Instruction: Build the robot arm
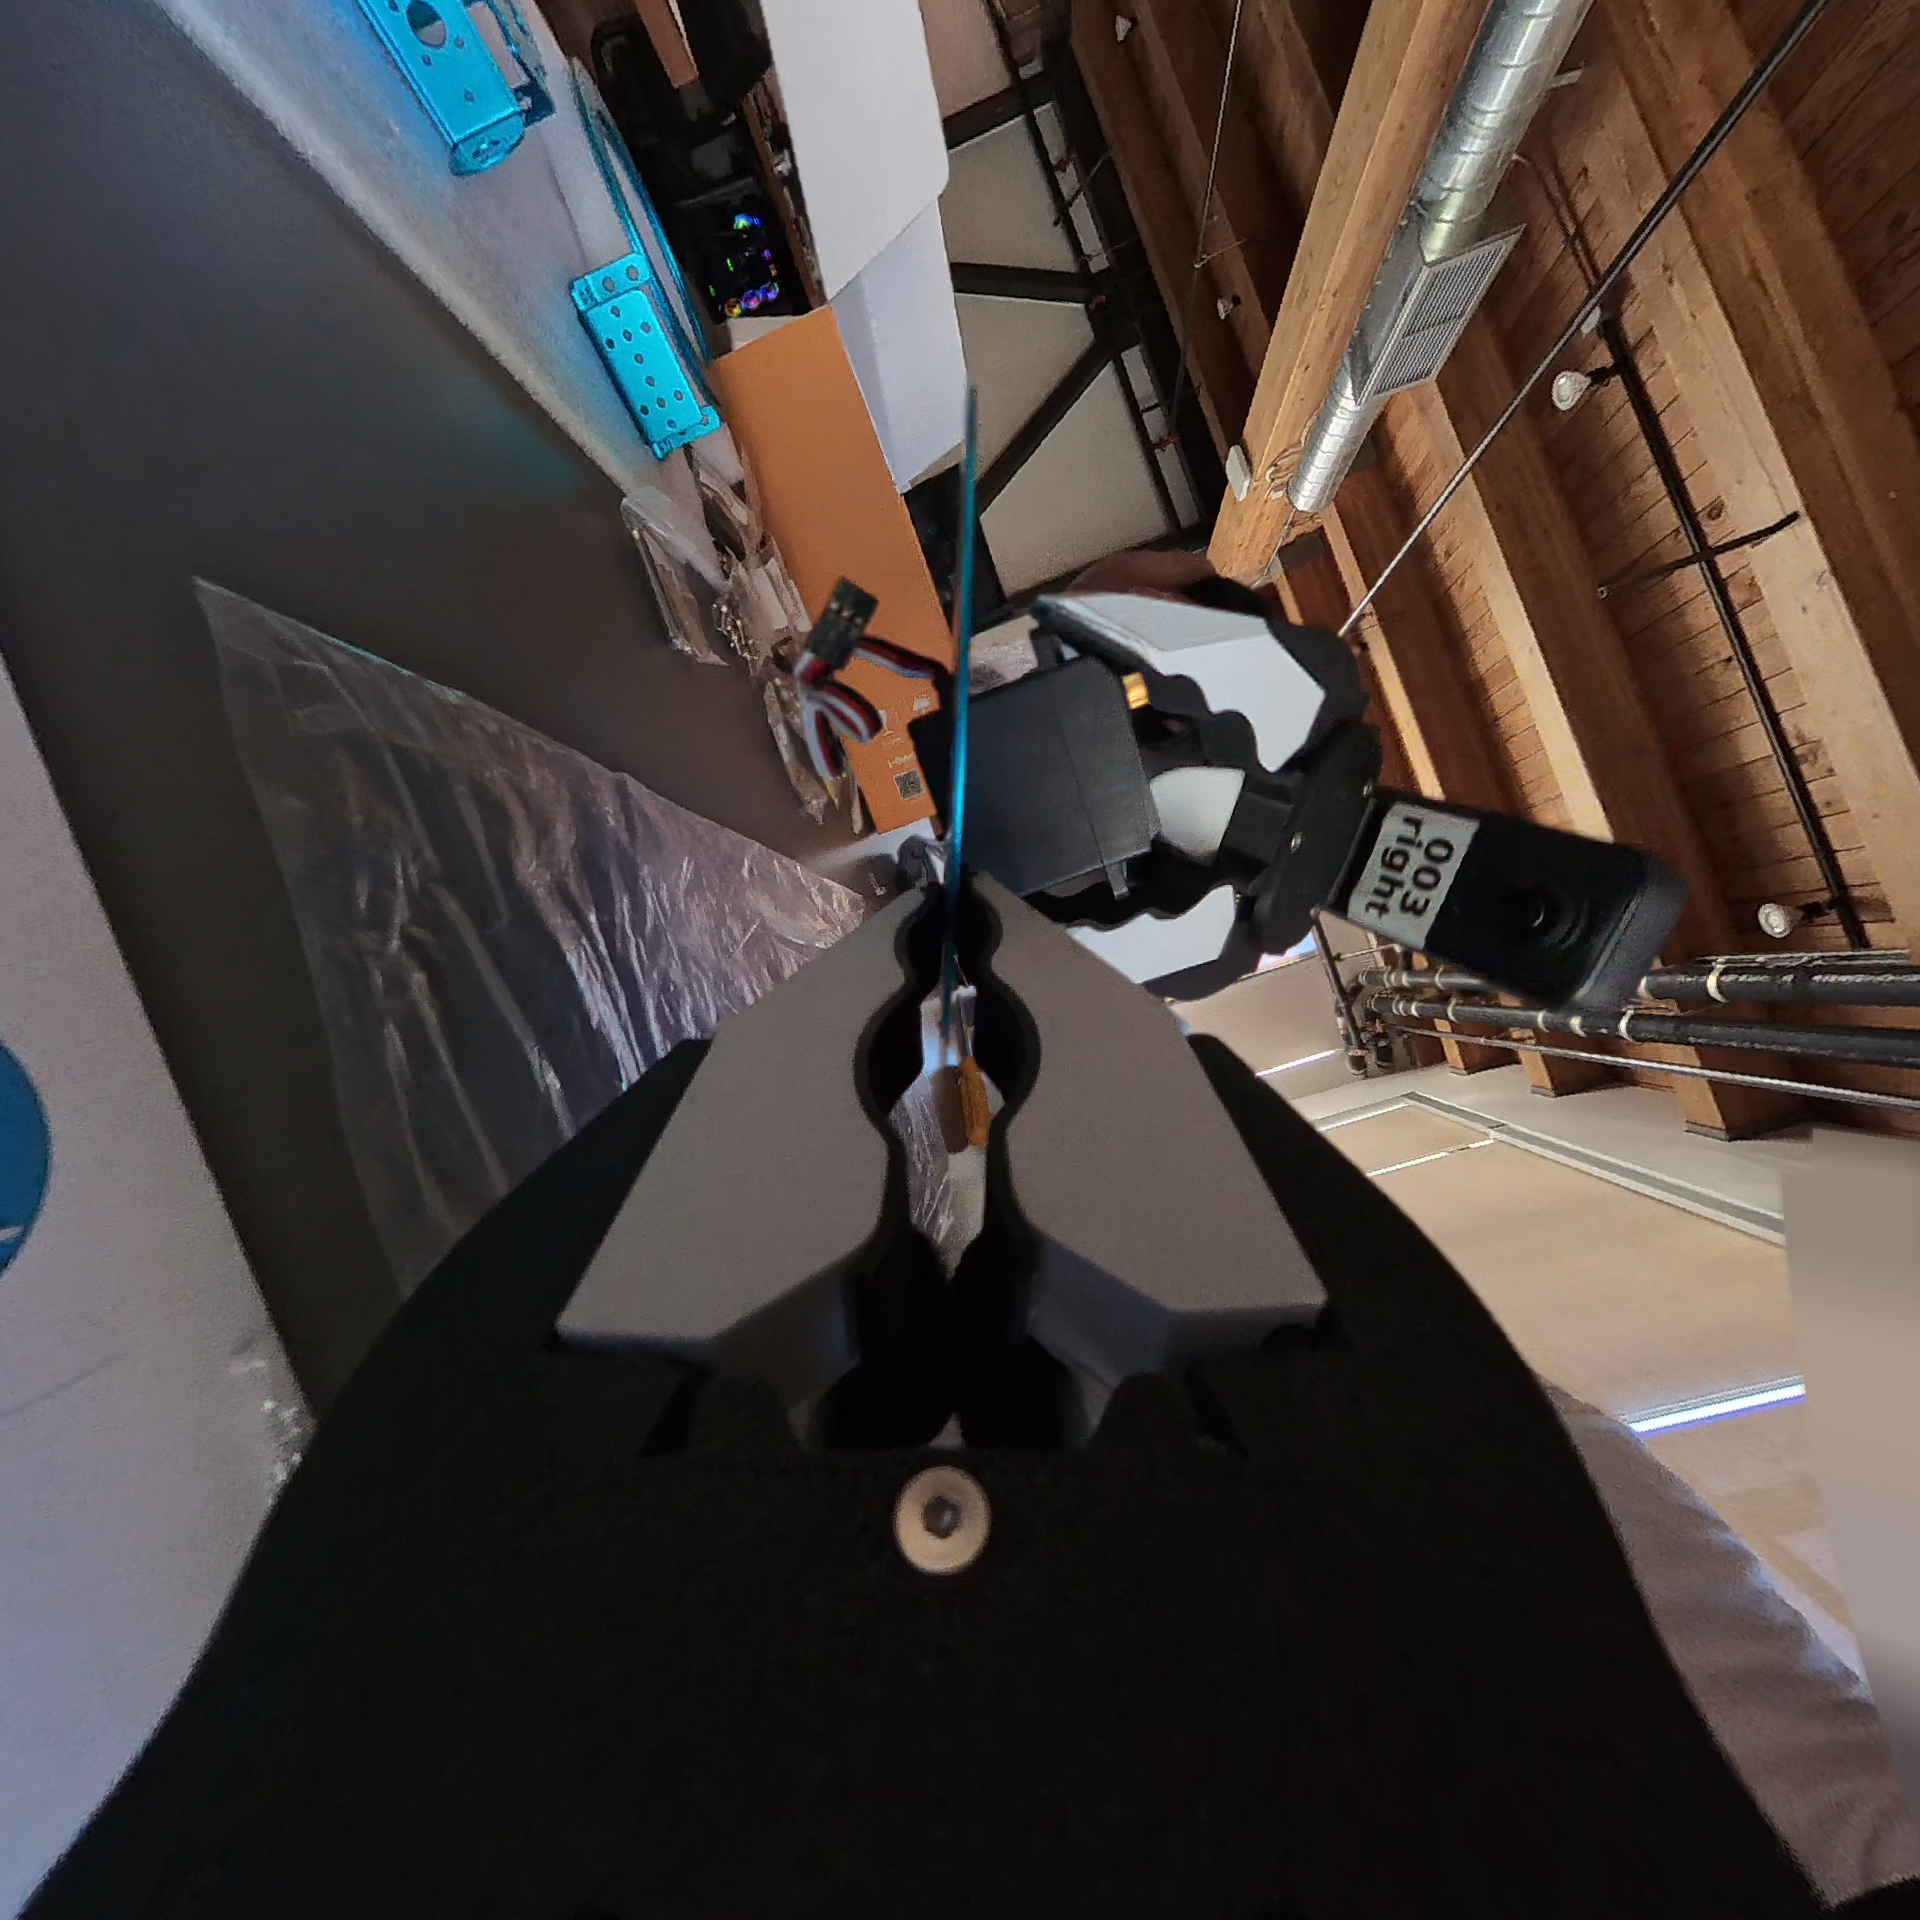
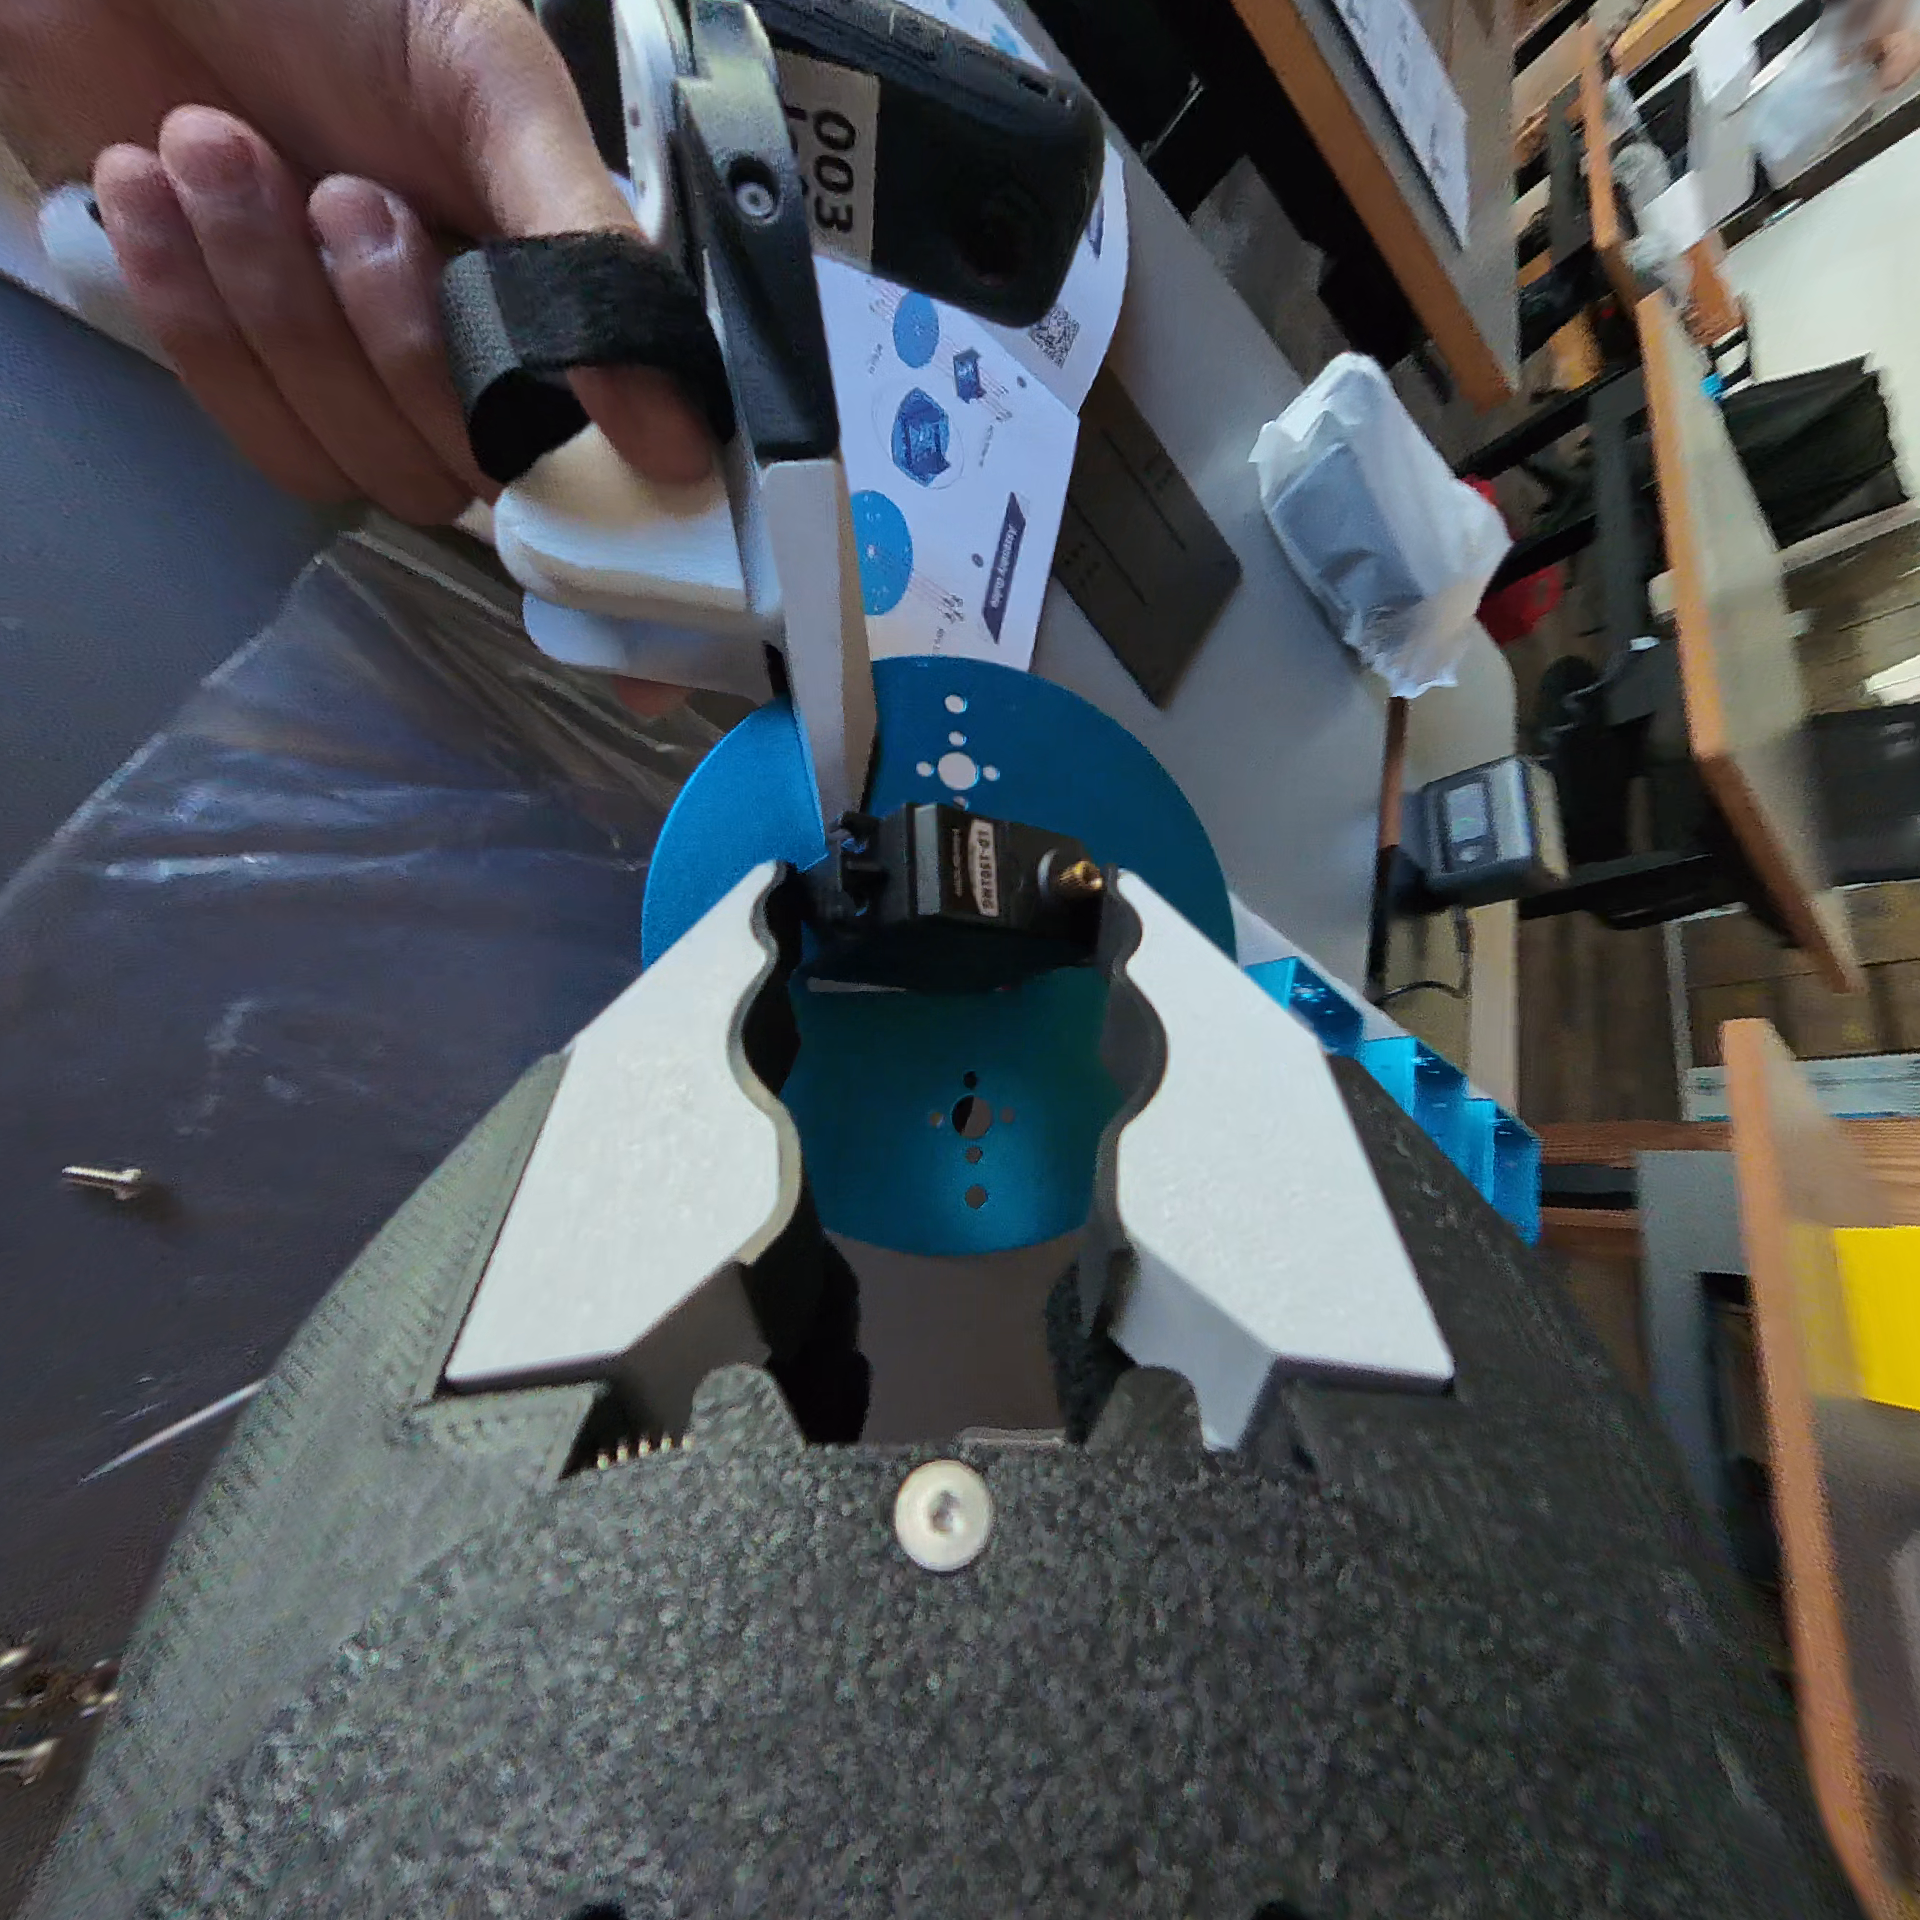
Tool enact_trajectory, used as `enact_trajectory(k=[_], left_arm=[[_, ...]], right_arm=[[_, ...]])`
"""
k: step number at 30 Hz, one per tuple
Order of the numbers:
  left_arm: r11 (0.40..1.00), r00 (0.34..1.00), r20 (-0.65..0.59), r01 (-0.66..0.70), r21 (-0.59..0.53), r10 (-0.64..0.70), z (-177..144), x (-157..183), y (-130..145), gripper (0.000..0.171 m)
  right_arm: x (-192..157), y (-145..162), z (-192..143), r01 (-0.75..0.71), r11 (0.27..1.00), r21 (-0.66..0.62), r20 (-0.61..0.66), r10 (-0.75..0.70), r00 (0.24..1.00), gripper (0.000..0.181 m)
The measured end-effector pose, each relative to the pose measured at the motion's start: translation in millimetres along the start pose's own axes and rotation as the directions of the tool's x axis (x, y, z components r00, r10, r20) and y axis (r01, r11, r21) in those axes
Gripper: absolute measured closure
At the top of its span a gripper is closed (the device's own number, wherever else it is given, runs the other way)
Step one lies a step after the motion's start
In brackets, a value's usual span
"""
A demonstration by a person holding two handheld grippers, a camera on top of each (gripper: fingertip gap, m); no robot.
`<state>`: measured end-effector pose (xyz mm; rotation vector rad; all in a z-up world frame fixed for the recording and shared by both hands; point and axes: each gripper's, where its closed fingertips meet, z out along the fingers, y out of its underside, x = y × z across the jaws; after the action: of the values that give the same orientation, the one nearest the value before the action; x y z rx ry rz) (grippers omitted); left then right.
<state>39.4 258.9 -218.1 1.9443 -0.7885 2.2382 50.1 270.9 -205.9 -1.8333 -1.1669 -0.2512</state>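
My left gripper [image 1: 951,904] is shut on the rim of a thin blue metal disc [image 1: 964,623], which I see edge-on in the left wrist view. In the right wrist view the disc [image 2: 935,1101] faces me, round with small holes, and the left gripper [image 2: 836,810] comes down from above, held by a person's hand [image 2: 312,260]. My right gripper [image 2: 951,883] is shut on a black servo motor [image 2: 966,873] and holds it against the disc's face. The servo [image 1: 1049,790] and its striped cable with a black plug [image 1: 847,613] also show beyond the disc, in the right gripper [image 1: 1153,790].
Blue metal brackets [image 1: 644,364] lie on the white tabletop, with more in the right wrist view [image 2: 1392,1070]. A clear plastic sheet [image 1: 468,831] covers a dark mat. An orange box [image 1: 821,499], a printed sheet [image 2: 966,447], a bagged part [image 2: 1371,520] and a loose screw [image 2: 104,1179] lie around. Both grippers' tips are close together, under 4 cm apart.
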Motion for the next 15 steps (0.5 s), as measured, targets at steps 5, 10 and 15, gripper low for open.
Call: enact_trajectory(k=[5, 10, 15], left_arm=[[1.000, 1.000, -0.002, 0.028, -0.003, -0.028, -1.2, -2.5, 0.9, 0.170], [0.995, 0.992, -0.077, 0.101, -0.007, -0.102, -0.1, 5.0, 2.7, 0.171], [1.000, 0.999, -0.022, 0.029, -0.006, -0.029, -1.6, 3.7, 7.8, 0.171]], right_arm=[[-2.4, -1.5, 0.4, 0.130, 0.992, -0.008, -0.089, -0.130, 0.987, 0.126], [-1.5, -5.9, -4.1, 0.066, 0.998, 0.006, -0.009, -0.066, 0.998, 0.126], [-15.4, -3.1, -7.5, -0.312, 0.950, -0.010, 0.341, 0.296, 0.892, 0.126]])
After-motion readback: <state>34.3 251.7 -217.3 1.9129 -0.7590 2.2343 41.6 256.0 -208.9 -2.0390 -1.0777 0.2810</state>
